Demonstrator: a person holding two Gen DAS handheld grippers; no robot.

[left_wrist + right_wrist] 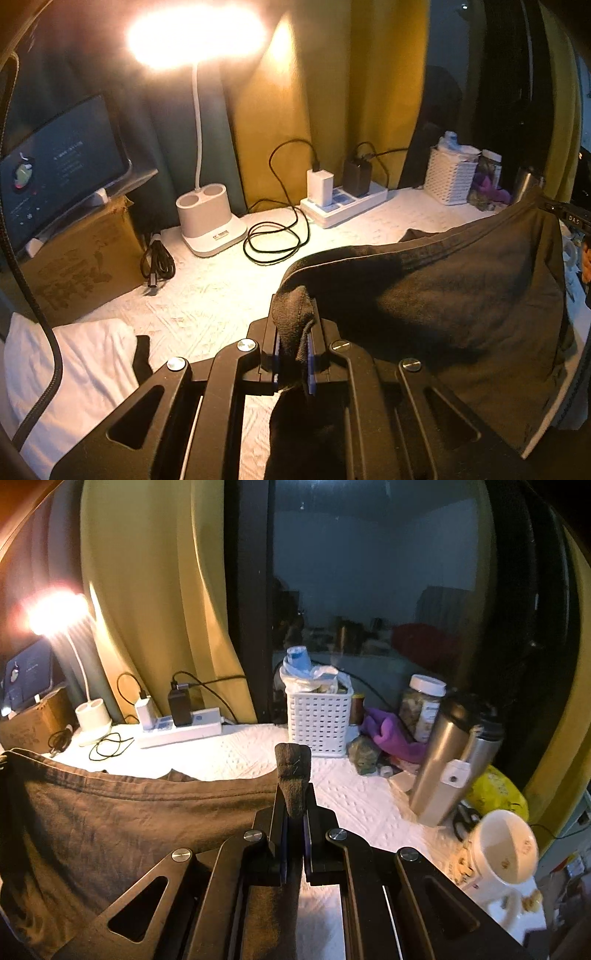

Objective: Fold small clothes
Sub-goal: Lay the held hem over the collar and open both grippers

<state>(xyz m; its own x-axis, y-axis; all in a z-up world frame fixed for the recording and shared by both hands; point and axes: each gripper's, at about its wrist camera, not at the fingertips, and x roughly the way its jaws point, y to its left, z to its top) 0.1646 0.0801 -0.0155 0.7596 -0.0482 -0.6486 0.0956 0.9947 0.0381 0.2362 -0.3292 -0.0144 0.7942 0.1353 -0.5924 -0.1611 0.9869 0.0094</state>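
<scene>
Dark brown knit fabric, a small soft garment (pixel 443 306), hangs stretched between the two grippers above the white textured cover of the bench (pixel 207 295). The left gripper (pixel 293 343) is clamped on one bunched corner of it, and the right gripper (pixel 293 805) is clamped on the opposite corner, a nub of cloth poking up past its fingertips. The hemmed top edge runs nearly taut from one to the other while the body sags below; its lower end is out of view.

The step in hand looks like carrying the garment to a spot where it can be laid flat. To do it well, both corners should stay level and the edge taut, so the cloth lands without creases. The clear stretch of bench lies in front of the white power strip (pixel 177 731); the coiled black cable (pixel 273 236) and the steel travel mug (pixel 450 760) and white ceramic mug (pixel 502 856) crowd the margins, so the lowering should stay central.
</scene>
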